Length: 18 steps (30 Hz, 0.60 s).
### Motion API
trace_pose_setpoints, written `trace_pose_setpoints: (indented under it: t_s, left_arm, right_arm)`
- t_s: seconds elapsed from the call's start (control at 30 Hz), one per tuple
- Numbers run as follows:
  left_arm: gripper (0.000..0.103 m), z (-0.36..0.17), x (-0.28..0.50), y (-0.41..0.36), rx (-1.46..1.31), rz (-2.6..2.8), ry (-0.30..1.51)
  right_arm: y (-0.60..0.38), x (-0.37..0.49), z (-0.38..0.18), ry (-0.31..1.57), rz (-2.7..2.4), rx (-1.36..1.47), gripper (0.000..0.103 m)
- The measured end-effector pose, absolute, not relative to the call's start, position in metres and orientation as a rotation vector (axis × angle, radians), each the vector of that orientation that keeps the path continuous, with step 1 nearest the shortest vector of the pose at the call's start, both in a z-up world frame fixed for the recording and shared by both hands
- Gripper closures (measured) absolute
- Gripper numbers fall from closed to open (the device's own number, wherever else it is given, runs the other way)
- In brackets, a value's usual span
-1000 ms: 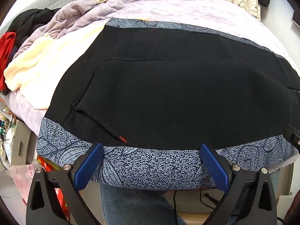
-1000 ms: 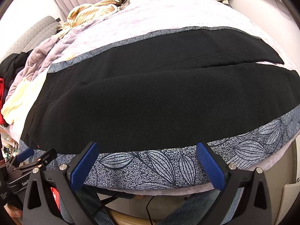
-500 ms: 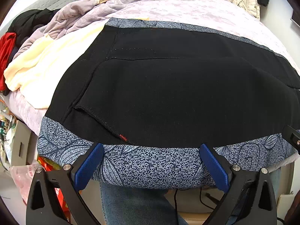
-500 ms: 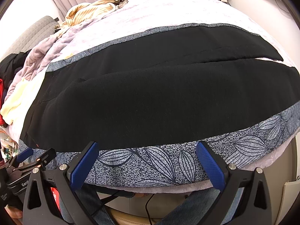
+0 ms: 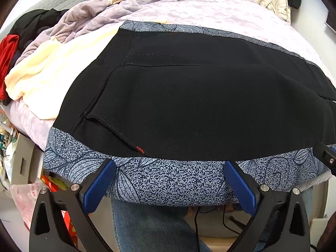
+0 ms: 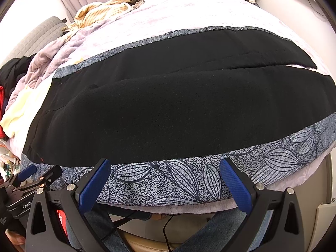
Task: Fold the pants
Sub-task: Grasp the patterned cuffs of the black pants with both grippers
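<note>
The pants (image 5: pixel 199 96) are black with blue leaf-patterned side bands, spread flat across the bed, waist end at the left. They fill the right wrist view (image 6: pixel 168 109), both legs running right. The near patterned band (image 5: pixel 168 180) hangs over the bed's front edge. My left gripper (image 5: pixel 170 180) is open, its blue pads at either side of this band near the waist, not closed on it. My right gripper (image 6: pixel 166 178) is open over the band (image 6: pixel 178 180) further along the leg. The left gripper also shows at the left of the right wrist view (image 6: pixel 31 178).
The lilac bedspread (image 6: pixel 189 16) lies under the pants. A cream blanket (image 5: pixel 52 73), lilac bedding, black and red clothes (image 5: pixel 8 58) are heaped at the left. A striped garment (image 6: pixel 105 10) and a pale jacket (image 5: pixel 275 0) lie at the far side. The person's jeans show below.
Both grippers have edged slightly forward and down towards the near patterned band. The pants have not moved. Both stay open.
</note>
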<state>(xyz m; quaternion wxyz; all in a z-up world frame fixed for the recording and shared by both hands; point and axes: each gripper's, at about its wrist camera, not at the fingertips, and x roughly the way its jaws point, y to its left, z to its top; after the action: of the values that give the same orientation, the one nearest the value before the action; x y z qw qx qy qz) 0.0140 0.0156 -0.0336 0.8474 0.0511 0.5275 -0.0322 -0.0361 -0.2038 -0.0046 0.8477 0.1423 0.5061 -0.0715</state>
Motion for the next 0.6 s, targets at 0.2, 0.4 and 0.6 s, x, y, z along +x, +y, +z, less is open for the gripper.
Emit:
trace_pose_setpoints:
  t_s: [0.2, 0.4, 0.6]
  left_arm:
    - [0.000, -0.0316, 0.0102, 0.0173, 0.106, -0.071, 1.106]
    - [0.000, -0.0285, 0.0070, 0.0191, 0.098, -0.072, 1.099]
    - [0.000, -0.0277, 0.0049, 0.0213, 0.095, -0.071, 1.092]
  right_arm:
    - [-0.2007, -0.0380, -0.0033, 1.062, -0.151, 0.298, 0.000]
    - [-0.1971, -0.0398, -0.0014, 1.054, -0.148, 0.292, 0.000]
    - [-0.1961, -0.0420, -0.0001, 1.047, -0.148, 0.292, 0.000]
